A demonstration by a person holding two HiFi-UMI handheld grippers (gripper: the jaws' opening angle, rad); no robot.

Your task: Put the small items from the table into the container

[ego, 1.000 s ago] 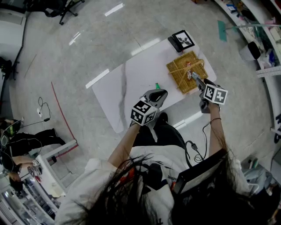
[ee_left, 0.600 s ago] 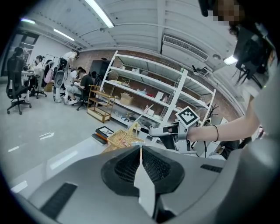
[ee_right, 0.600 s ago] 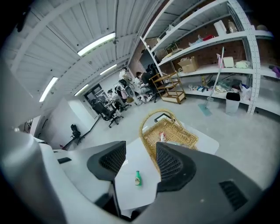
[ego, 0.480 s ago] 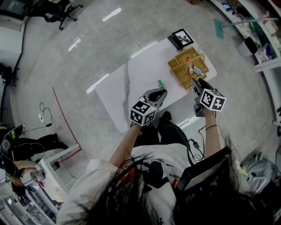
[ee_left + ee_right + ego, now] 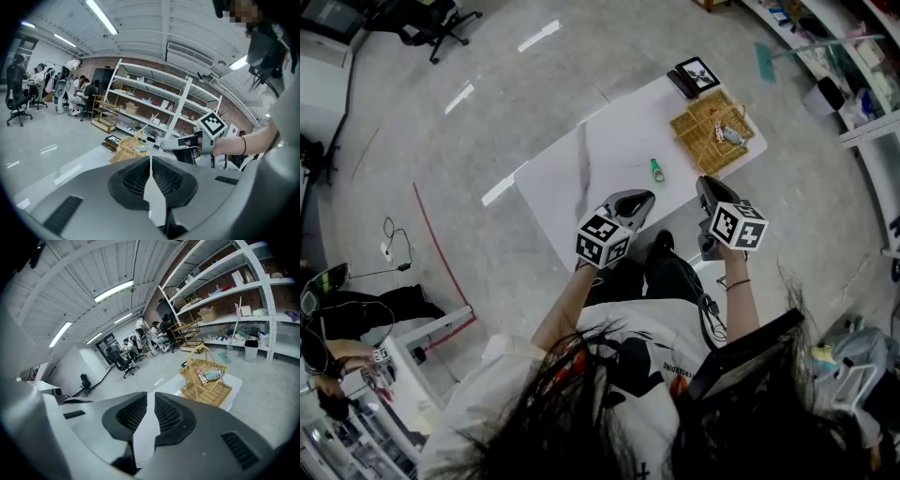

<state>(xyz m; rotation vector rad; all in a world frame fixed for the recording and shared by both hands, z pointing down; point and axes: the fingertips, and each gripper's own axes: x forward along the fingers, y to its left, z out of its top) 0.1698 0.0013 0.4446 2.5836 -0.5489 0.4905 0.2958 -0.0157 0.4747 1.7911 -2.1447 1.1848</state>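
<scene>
The right gripper (image 5: 151,395) has its jaws closing, with only a narrow slit left between them and nothing in it. The left gripper (image 5: 150,159) has its jaws pressed together, also empty. In the head view both are held up in front of the person, over the near edge of the white table (image 5: 598,150), left gripper (image 5: 634,201) beside right gripper (image 5: 704,186), neither touching anything.

Just beyond them a small green item (image 5: 657,170) lies on the bare table top, between the two grippers and apart from the basket (image 5: 698,141). The wicker basket, with an arched handle, stands at the far right end of the table. Inside the basket (image 5: 208,391) lie a snack packet (image 5: 202,377) and a grey-blue object (image 5: 213,375), perhaps a small pouch. A black framed item (image 5: 694,75) sits at the table's corner just beyond the basket.
</scene>
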